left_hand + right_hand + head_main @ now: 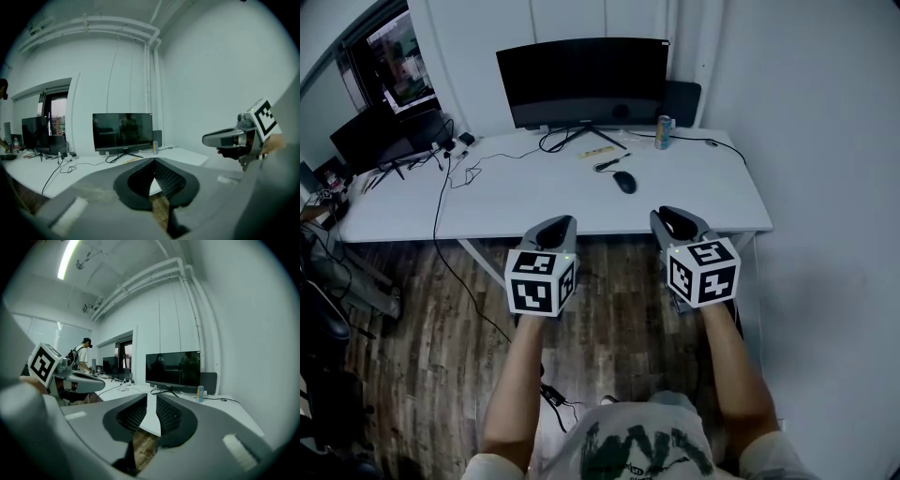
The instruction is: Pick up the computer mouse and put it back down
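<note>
A black computer mouse [624,182] lies on the white table [534,202], in front of the monitor and a little right of centre. Both grippers hover side by side over the floor just short of the table's near edge, well back from the mouse. My left gripper [562,225] [153,160] is shut, its tips touching with nothing between them. My right gripper [673,217] [151,399] has its jaws drawn together to a thin slit, also holding nothing. Neither gripper view shows the mouse.
A large dark monitor [581,82] stands at the back of the table with a drinks can [664,132] to its right. Cables and a small yellow item [598,152] lie near the stand. A second screen [370,136] sits far left. A person [84,357] stands at the far desks.
</note>
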Available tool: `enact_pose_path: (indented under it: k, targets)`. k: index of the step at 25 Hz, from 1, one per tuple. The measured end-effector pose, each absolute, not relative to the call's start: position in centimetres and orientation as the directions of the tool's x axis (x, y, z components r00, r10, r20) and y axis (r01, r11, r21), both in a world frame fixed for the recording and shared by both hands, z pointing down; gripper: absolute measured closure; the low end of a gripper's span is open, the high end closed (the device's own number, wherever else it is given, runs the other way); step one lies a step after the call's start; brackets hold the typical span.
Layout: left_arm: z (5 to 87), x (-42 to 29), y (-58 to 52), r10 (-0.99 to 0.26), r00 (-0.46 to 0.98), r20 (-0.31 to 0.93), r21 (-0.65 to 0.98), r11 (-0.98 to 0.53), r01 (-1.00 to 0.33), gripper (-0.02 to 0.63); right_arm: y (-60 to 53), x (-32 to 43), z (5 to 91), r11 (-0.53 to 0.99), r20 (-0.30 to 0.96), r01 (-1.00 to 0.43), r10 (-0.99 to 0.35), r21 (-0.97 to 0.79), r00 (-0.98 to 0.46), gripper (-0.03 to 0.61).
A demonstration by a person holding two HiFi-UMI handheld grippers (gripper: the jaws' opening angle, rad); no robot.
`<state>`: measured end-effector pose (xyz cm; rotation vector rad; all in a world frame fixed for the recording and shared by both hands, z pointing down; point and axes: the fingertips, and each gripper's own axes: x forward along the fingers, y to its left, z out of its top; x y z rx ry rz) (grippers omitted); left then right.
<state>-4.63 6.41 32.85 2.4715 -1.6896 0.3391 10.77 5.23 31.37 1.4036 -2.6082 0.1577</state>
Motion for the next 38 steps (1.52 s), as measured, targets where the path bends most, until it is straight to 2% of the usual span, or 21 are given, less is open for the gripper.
enact_pose_path:
  k: [3,12,25,38]
  targets:
    - [33.1,-5.0,6.4,-0.895,0.375,0.24,-0.003,-0.387,-0.922,0.611,5.4,10.1,31.6,0.557,0.209,-0.83,-0.812,-0.003,-0.545,0.5]
    - [33.1,-6.0,6.5,-0.867,0.43,0.252,0.042,-0.434,-0.9,0.609,5.5,8.6,30.9,0.565,0.206,-0.824,-0.811,0.037,-0.547,0.476]
    - [34.3,-5.4,2.8,-0.877,0.394,0.276,-0.008,-0.412,-0.911,0.611,1.6,9.3,32.7,0.561,0.208,-0.827,-0.815,0.045,-0.541,0.336]
    - [35.0,-4.2,-7.6,-0.899,0.326,0.293,-0.028,-0.349,-0.937,0.609,-9.2,10.2,34.8,0.612,0.268,-0.789,-0.769,0.048,-0.58,0.27]
